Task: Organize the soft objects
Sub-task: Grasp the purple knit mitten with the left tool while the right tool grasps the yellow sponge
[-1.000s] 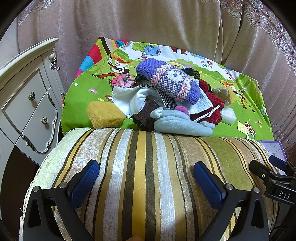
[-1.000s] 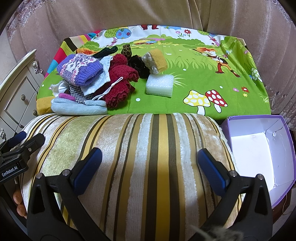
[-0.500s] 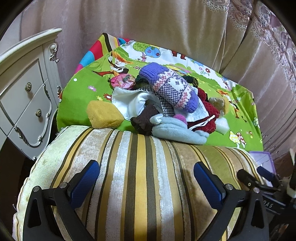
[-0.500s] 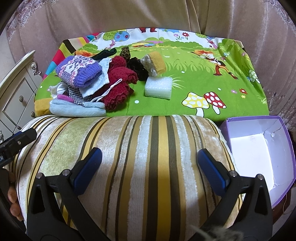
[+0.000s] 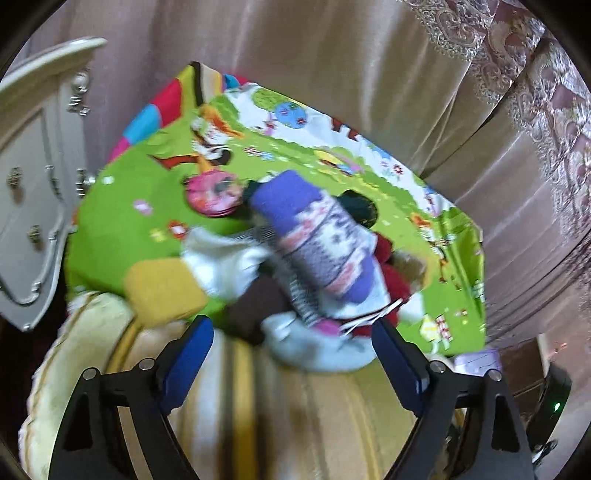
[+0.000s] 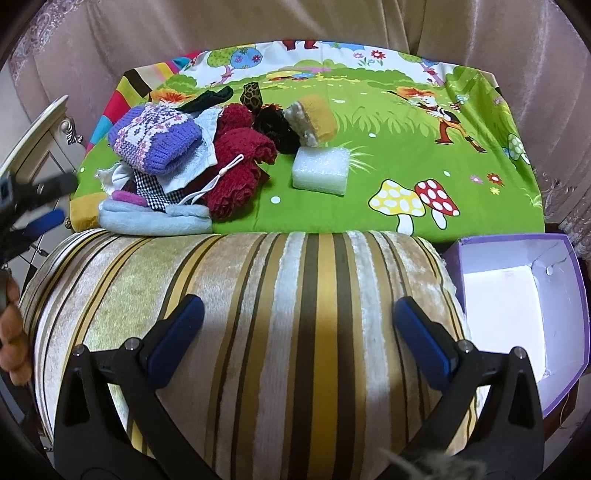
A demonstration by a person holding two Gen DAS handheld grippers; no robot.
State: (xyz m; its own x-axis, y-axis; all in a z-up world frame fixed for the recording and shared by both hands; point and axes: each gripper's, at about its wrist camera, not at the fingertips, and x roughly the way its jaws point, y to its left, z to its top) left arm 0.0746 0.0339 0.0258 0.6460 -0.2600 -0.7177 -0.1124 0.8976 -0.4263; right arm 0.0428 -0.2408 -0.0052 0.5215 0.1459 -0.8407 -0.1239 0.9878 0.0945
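Observation:
A heap of soft things lies on the green cartoon-print cloth (image 6: 369,155): a purple patterned knit hat (image 6: 157,142) on top, a light blue fleece piece (image 6: 155,221) at the front, a dark red knit (image 6: 236,166), white cloth and a checked piece. A yellow sponge (image 5: 162,291) lies left of the heap, a white foam block (image 6: 321,170) and a tan sponge (image 6: 317,118) to its right. My left gripper (image 5: 291,354) is open, just short of the blue fleece (image 5: 317,350). My right gripper (image 6: 295,332) is open above the striped cushion (image 6: 258,295).
An open purple box (image 6: 517,295) with a white inside stands at the right of the cushion. A white chest of drawers (image 5: 33,177) stands at the left. Pink curtains (image 6: 295,18) hang behind the cloth.
My left gripper has moved forward and to the left over the cushion, close to the heap; its view is blurred. My right gripper has hardly moved.

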